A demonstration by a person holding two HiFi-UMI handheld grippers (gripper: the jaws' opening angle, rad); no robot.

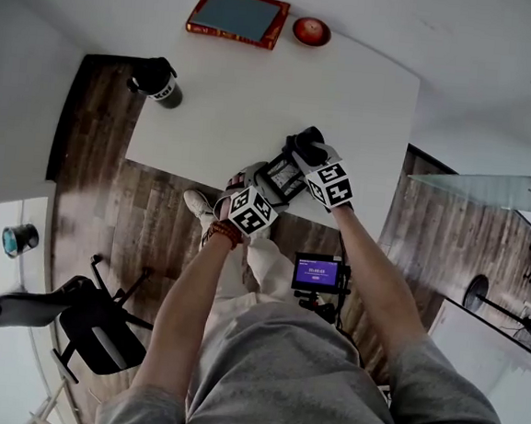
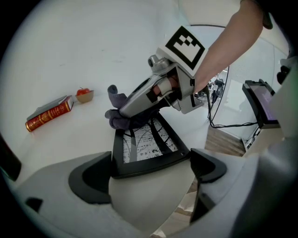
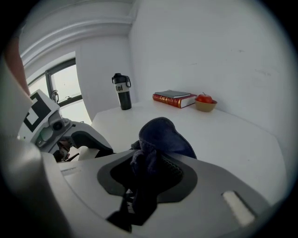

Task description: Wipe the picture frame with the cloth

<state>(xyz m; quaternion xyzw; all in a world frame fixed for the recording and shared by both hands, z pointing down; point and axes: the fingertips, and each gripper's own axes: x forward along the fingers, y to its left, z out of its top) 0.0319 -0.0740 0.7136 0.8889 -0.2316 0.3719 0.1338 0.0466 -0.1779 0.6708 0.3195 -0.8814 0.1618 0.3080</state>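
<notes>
The picture frame (image 2: 149,144) sits tilted over the near edge of the tabletop (image 1: 257,95), its lower rail clamped between the jaws of the left gripper (image 2: 149,173); it is a flat black rectangle with plain, smooth moulding round a white print crossed by black arcs and bars; the cloth (image 3: 160,137) touches the frame's far corner, a dark blue, nubbly wad bunched up and pinched tight in the closed jaws of the right gripper (image 3: 149,173), with a rounded fold standing up above them; both grippers are pale grey with dark pads.

The tabletop is matt white, smooth and rectangular; along its far edge by the white wall (image 3: 209,46) lies a red-bound book (image 1: 238,17) with a grey-blue cover, and just beside it a red apple (image 3: 204,98) in a small tan bowl (image 3: 205,106); a black cylindrical bottle (image 1: 157,79) with a loop handle stands at the left corner, well apart from the frame; the floor (image 1: 145,214) is dark wood plank; a black chair (image 1: 98,326) stands on it to the left, and a small lit screen (image 1: 316,273) on a stand is near the person's legs.
</notes>
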